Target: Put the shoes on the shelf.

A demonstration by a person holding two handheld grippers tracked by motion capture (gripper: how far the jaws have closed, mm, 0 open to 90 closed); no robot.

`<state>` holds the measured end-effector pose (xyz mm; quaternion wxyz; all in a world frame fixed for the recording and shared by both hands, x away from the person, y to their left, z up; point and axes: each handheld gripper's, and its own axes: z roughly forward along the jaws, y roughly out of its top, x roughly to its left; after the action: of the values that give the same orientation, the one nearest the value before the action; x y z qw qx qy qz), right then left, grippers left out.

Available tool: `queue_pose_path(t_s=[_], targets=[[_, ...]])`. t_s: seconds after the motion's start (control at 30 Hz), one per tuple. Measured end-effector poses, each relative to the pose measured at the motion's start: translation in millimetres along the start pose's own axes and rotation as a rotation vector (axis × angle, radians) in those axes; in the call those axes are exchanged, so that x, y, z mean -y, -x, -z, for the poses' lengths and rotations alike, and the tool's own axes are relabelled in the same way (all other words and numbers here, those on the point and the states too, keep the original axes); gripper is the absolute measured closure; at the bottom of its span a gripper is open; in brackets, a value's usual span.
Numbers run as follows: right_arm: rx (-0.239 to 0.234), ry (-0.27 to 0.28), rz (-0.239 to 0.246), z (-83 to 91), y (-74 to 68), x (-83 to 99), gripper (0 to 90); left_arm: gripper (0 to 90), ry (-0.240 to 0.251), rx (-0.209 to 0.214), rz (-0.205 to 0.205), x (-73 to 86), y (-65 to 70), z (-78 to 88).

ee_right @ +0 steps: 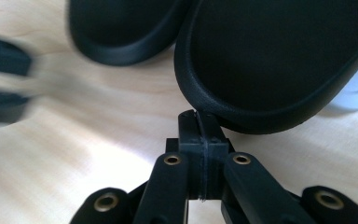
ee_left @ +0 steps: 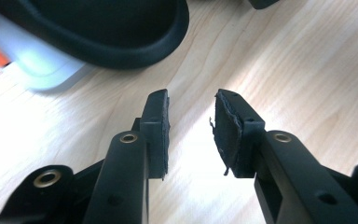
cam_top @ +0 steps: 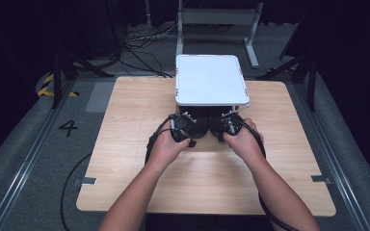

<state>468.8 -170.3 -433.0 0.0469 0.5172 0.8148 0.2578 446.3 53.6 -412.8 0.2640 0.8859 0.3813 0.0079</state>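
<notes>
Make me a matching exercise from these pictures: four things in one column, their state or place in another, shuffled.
1. left gripper
2. right gripper
3. white tray
4. table

a. light wood, under everything
b. jaws apart, nothing between them
c. at the table's far edge, above two black shoes
d. jaws shut, tips at a shoe's rim

Pairs: 1-b, 2-d, 3-c, 4-a

Both hands hold a left claw (cam_top: 191, 126) and right claw (cam_top: 221, 126) by two black shoes (cam_top: 200, 126) under a white box (cam_top: 211, 79).
</notes>
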Motion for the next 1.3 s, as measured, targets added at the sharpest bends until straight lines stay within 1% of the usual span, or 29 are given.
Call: queue_pose_path(t_s=[0.03,0.07,0.13,0.17,0.2,0.23,0.27,0.3,0.33,0.37,0.43,0.47,0.5,0.57,0.63,0.7,0.77,0.87,0.9,0.93,0.97,1.03,1.07,1.13,1.17,1.2,1.23,1.27,1.3], targets=[[-0.002,-0.003,0.001,0.0,0.3,-0.8,90.0,65.6,0.023,-0.013,0.011,7.7,-1.9,10.0],[-0.002,-0.003,0.001,0.0,0.3,-0.8,90.0,65.4,0.023,-0.013,0.011,7.7,-1.9,10.0],[0.011,-0.011,0.015,0.2,-1.1,-1.5,90.0,65.2,0.03,-0.019,0.027,13.7,-3.4,16.2],[0.014,-0.011,0.018,0.5,-2.3,-1.1,89.3,64.8,0.035,-0.025,0.025,16.8,-4.6,19.1],[-0.009,0.008,0.019,3.6,-3.7,0.9,82.4,63.3,0.04,-0.032,0.035,22.9,-6.1,24.7],[-0.009,0.008,0.019,3.6,-3.7,0.9,82.4,62.2,0.04,-0.032,0.035,22.9,-6.1,24.7],[-0.024,0.015,0.019,5.6,-4.2,2.1,81.1,62.2,0.054,-0.04,0.041,27.4,-7.4,28.9],[-0.042,0.035,0.039,14.6,-5.0,6.3,77.4,59.2,0.07,-0.05,0.044,33.2,-9.5,35.5],[-0.042,0.035,0.039,14.6,-5.0,6.3,77.4,58.1,0.07,-0.05,0.044,33.2,-9.5,35.5],[-0.044,0.046,0.045,18.3,-5.3,7.9,75.4,58.1,0.079,-0.055,0.05,37.1,-10.8,40.8],[-0.04,0.09,0.072,30.4,-3.6,12.8,66.9,55.9,0.096,-0.067,0.055,43.1,-11.8,48.9],[-0.034,0.123,0.09,36.0,-1.7,15.0,62.3,55.1,0.101,-0.072,0.06,46.1,-11.8,53.0],[-0.033,0.147,0.102,42.4,0.0,17.3,60.3,54.4,0.106,-0.074,0.066,49.2,-11.3,56.4],[-0.034,0.205,0.136,55.2,5.4,21.9,53.4,50.6,0.106,-0.079,0.052,54.6,-11.0,63.0],[-0.037,0.257,0.163,67.7,12.4,26.8,49.6,48.7,0.109,-0.085,0.052,60.1,-10.2,68.6],[-0.041,0.3,0.16,79.5,19.9,32.9,47.2,46.4,0.11,-0.093,0.049,65.3,-9.8,73.3],[-0.042,0.338,0.173,90.0,26.1,40.0,44.5,43.4,0.108,-0.105,0.042,70.7,-10.2,77.8],[-0.064,0.399,0.145,104.7,36.6,51.7,43.0,37.7,0.113,-0.128,0.035,79.5,-12.8,84.9],[-0.053,0.402,0.135,109.5,41.4,55.7,42.4,35.9,0.114,-0.132,0.025,83.3,-15.2,90.0],[-0.053,0.402,0.135,109.5,41.4,55.7,42.4,32.6,0.114,-0.132,0.025,83.3,-15.2,90.0],[-0.021,0.382,0.165,114.6,47.5,60.2,39.0,32.6,0.117,-0.132,0.02,85.4,-16.3,92.7],[0.002,0.382,0.187,120.6,55.1,67.7,38.4,28.9,0.107,-0.141,0.004,88.9,-18.8,99.4],[0.008,0.383,0.175,124.8,64.2,75.3,38.0,27.6,0.113,-0.15,-0.001,93.6,-21.5,106.1],[0.013,0.376,0.157,127.4,74.0,81.5,39.2,24.5,0.101,-0.148,0.001,99.9,-25.1,110.4],[0.013,0.376,0.157,127.4,74.0,81.5,39.2,23.8,0.101,-0.148,0.001,99.9,-25.1,110.4],[0.023,0.369,0.154,129.0,78.3,84.4,42.4,23.8,0.097,-0.148,-0.005,103.5,-27.6,111.6],[0.049,0.357,0.184,131.1,82.3,86.8,46.6,23.8,0.089,-0.148,0.004,107.5,-29.9,112.5],[0.072,0.35,0.195,133.3,84.9,89.1,45.9,23.0,0.08,-0.149,0.005,111.3,-33.4,112.7],[0.107,0.335,0.213,136.1,87.2,90.7,43.9,21.7,0.061,-0.148,0.018,115.9,-37.6,112.9]])
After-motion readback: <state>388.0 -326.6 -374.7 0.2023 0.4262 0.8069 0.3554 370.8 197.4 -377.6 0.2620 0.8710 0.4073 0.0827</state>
